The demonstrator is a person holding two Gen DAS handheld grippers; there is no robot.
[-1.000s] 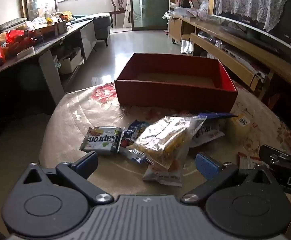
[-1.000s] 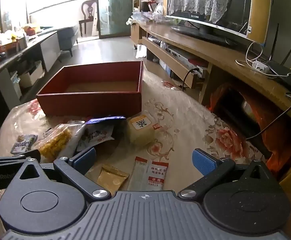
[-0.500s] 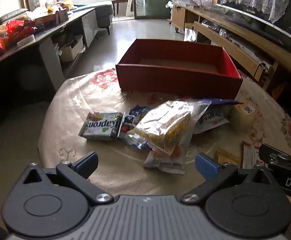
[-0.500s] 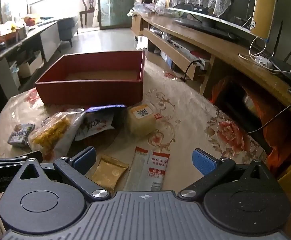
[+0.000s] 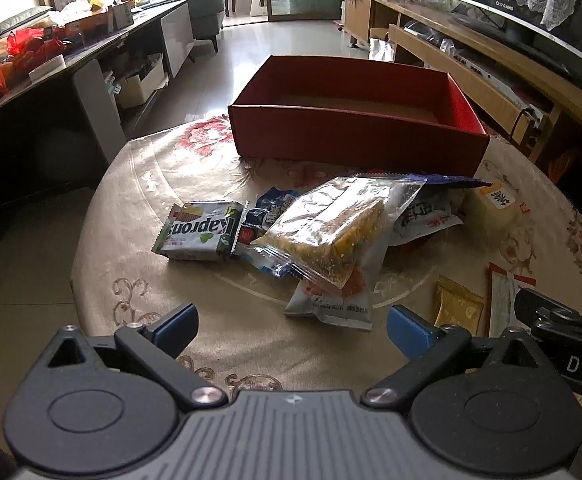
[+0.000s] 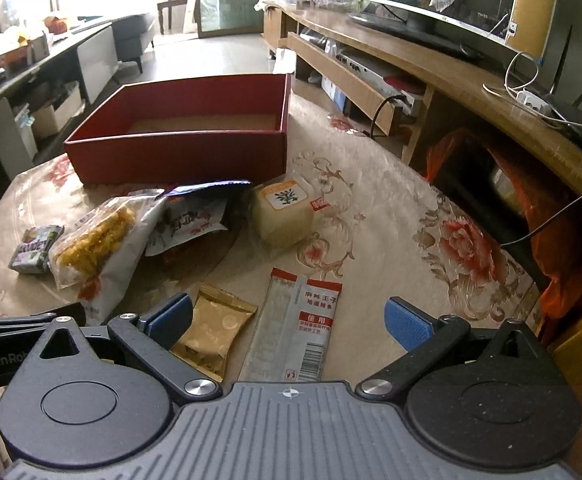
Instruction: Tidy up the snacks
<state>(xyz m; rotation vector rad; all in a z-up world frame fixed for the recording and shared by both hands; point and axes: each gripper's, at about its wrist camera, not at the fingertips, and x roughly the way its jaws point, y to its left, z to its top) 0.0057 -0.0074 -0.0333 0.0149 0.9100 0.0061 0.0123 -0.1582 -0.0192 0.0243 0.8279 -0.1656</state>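
snacks are all loose on the table (image 5: pixel 219 344) in front of the empty red box (image 5: pixel 355 136); both claws, left gripper (image 5: pixel 291 326) and right gripper (image 6: pixel 287 320), gape wide holding nothing; that clear bag (image 5: pixel 331 228) looks light, crinkly and slippery, so I'd pinch its sealed edge.

Bare worktop (image 5: pixel 227 320) lies right ahead of my left gripper (image 5: pixel 291 328), whose jaws stand wide apart, but beyond that strip the clear bag of yellow snack (image 5: pixel 331 232) is piled on other packets and blocks a straight path to the red box (image 5: pixel 355 136). My right gripper (image 6: pixel 287 320), also spread wide, has the gold sachet (image 6: pixel 211 332) and the long red-and-white sachet (image 6: pixel 299 328) lying between its fingers. To their right the worktop is free, up past the pale cube packet (image 6: pixel 283 212).
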